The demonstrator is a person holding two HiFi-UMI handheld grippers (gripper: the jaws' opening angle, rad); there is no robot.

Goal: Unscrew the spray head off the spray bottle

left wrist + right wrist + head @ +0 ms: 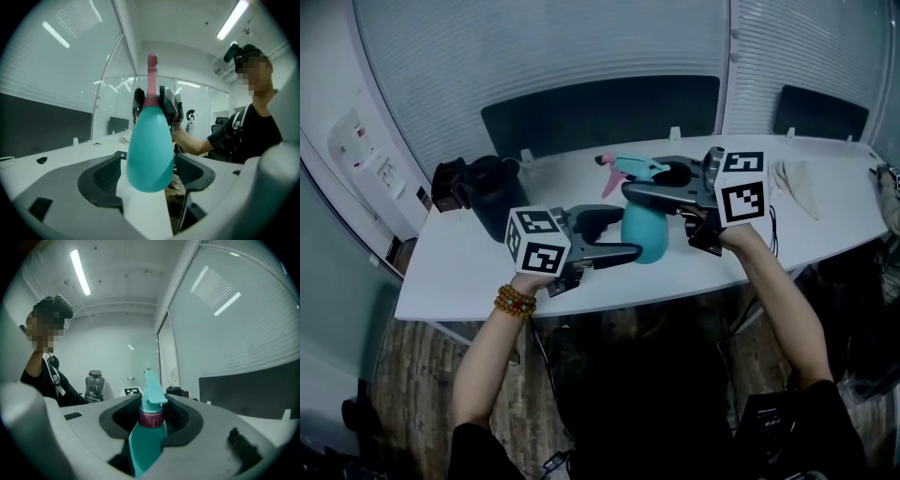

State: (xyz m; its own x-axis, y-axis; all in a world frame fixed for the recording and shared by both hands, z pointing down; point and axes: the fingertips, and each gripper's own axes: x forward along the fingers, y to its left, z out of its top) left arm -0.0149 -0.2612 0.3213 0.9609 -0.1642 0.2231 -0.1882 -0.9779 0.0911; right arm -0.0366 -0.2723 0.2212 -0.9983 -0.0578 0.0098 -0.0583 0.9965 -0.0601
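Note:
A teal spray bottle (645,234) is held in the air over the white table (469,272). Its teal spray head (636,169) has a pink trigger and a red collar (151,418). My right gripper (652,180) comes in from the right and is shut on the spray head at the collar, which the right gripper view shows between its jaws. My left gripper (630,234) reaches in from the left at the bottle's body. In the left gripper view the rounded body (150,150) sits between its wide jaws, with a gap showing on the left side.
A black bag (487,192) stands at the table's back left. A white cloth (797,183) lies at the right end. Dark partition panels (600,112) line the far edge. The near table edge curves just below my hands.

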